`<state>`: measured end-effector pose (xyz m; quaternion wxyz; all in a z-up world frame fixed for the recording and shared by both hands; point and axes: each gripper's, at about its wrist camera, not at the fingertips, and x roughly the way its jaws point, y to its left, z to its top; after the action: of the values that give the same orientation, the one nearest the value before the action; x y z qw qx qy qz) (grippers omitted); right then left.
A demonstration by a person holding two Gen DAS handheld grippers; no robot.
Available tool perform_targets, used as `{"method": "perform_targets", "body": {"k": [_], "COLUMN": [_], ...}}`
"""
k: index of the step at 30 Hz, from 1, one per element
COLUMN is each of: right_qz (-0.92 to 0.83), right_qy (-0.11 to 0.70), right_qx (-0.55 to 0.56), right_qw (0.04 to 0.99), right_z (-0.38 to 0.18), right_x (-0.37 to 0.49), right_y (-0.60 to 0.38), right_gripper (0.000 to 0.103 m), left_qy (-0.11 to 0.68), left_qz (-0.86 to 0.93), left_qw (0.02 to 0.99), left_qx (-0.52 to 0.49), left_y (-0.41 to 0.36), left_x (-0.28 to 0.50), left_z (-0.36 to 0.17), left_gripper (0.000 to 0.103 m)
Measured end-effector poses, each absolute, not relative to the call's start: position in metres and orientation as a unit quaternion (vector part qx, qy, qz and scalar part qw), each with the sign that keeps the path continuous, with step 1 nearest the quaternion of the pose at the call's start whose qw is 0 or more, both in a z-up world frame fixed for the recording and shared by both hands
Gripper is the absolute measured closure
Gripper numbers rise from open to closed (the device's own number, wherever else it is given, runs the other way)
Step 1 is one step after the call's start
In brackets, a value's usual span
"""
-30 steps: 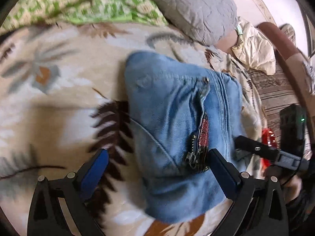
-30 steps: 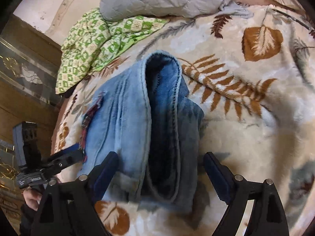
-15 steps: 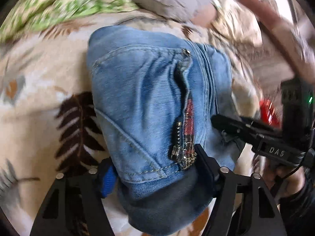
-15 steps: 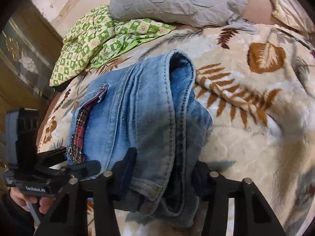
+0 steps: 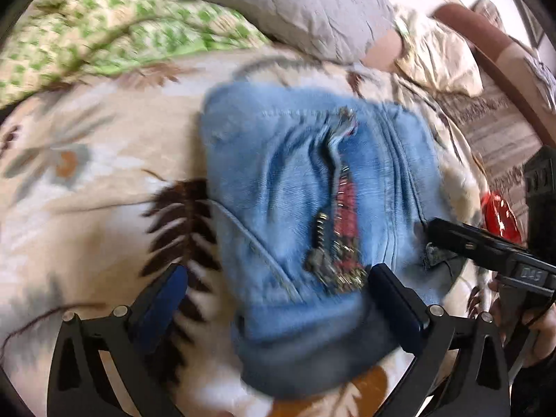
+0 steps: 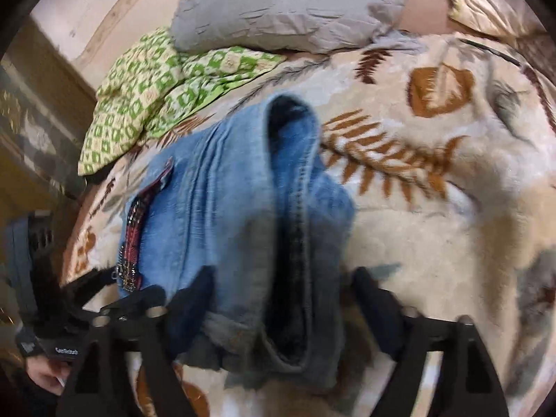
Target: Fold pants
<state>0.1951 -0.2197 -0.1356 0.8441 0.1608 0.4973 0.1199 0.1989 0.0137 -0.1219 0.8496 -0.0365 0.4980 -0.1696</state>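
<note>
On the leaf-print blanket (image 5: 87,191), folded jeans (image 5: 295,201) lie between our left gripper (image 5: 278,299) and right gripper (image 6: 278,299), both spread wide, gripping nothing.

A home bedroom is shown. A bed is covered by a leaf-patterned blanket (image 6: 434,243). A grey pillow (image 6: 288,3) and green checked cloth (image 6: 146,97) are laid at its head.

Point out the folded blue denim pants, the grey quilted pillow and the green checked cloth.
folded blue denim pants (image 5: 278,187): left wrist view, on the top denim panel.
grey quilted pillow (image 6: 288,3): right wrist view, on its middle.
green checked cloth (image 6: 146,104): right wrist view, on its crumpled centre.
</note>
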Motion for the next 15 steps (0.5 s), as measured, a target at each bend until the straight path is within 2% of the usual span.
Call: {"method": "perform_targets", "body": {"k": [2,4,7,11,15], "right_qz": [0.107,0.078,0.017,-0.019,-0.025], "right_qy": [0.470,0.411,0.329,0.287,0.299], "right_qx": [0.134,0.078,0.004,0.011,0.056], "right_qw": [0.866,0.905,0.944,0.958,0.952], "right_z": [-0.109,-0.065,-0.010,0.023,0.007], "right_x": [0.183,0.156,0.104,0.047,0.003], "right_y": [-0.224,-0.224,-0.219,-0.220,-0.218], "right_gripper": [0.000,0.000,0.000,0.000,0.000], "left_qy": [0.431,0.356,0.294,0.266,0.289], "left_qz": [-0.136,-0.093,-0.036,-0.034,-0.038], "left_qw": [0.892,0.929,0.952,0.963,0.957], "left_qx": [0.002,0.045,0.072,0.033,-0.006], "left_y": [0.017,0.017,0.019,0.026,0.021], "left_x": [0.170,0.135,0.093,0.043,0.022], "left_z": [-0.084,-0.045,-0.009,0.007,-0.011], "left_gripper": [0.000,0.000,0.000,0.000,0.000]}}
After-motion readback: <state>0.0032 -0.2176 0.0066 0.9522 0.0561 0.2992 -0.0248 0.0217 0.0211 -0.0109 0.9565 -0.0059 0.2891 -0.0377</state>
